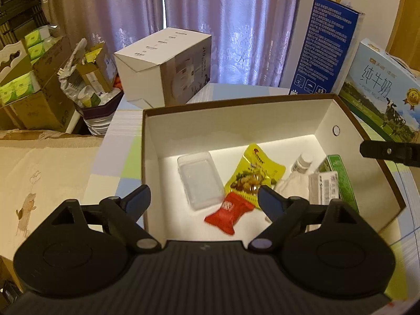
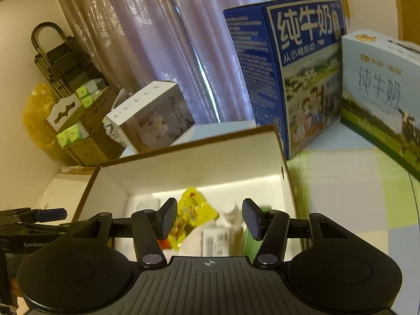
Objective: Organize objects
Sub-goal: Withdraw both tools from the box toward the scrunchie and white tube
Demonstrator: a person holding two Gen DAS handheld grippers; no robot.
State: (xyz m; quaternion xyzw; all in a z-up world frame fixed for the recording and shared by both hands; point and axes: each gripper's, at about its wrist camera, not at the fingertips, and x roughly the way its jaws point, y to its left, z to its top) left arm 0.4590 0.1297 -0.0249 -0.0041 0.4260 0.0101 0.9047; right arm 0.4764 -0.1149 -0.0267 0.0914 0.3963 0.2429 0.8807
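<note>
We look down into the open box (image 1: 236, 120), white inside with a brown rim, standing on the checked tabletop (image 1: 123, 162). On its floor lie a clear plastic case (image 1: 200, 181) at 9 o'clock, a yellow snack packet (image 1: 253, 176) in the middle, a red candy wrapper (image 1: 228, 212) at 6 o'clock, and a white bottle (image 1: 302, 163), a barcoded pack (image 1: 324, 187) and a green carton (image 1: 344, 181) at 3 o'clock. Our left tongs (image 1: 203, 197) hang released above them, grasping nothing; our right tongs (image 2: 208, 218) are parted too, empty.
</note>
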